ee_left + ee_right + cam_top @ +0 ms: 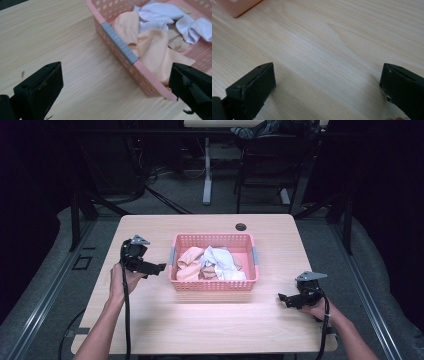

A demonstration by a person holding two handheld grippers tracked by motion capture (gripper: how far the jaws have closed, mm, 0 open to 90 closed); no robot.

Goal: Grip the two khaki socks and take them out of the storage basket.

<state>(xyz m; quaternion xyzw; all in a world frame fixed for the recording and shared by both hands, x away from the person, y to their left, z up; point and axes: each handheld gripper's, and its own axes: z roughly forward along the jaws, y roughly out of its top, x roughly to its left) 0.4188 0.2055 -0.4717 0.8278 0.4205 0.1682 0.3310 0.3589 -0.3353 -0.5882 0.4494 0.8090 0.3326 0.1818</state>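
Socks (215,262), peach and white, sit heaped in the pink basket (212,285) just ahead-right of my left gripper (159,268), jaws spread wide, empty. Right gripper (281,297) also spread, empty, over bare table (200,320), basket well off to its upper left. Risk as I see it: left jaw nearest the basket catches the rim or grey handle (119,43) and shoves it, or pinches several tangled socks at once.

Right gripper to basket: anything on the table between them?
Nothing: bare wood between the right gripper and the pink basket in the high view; its own view agrees.
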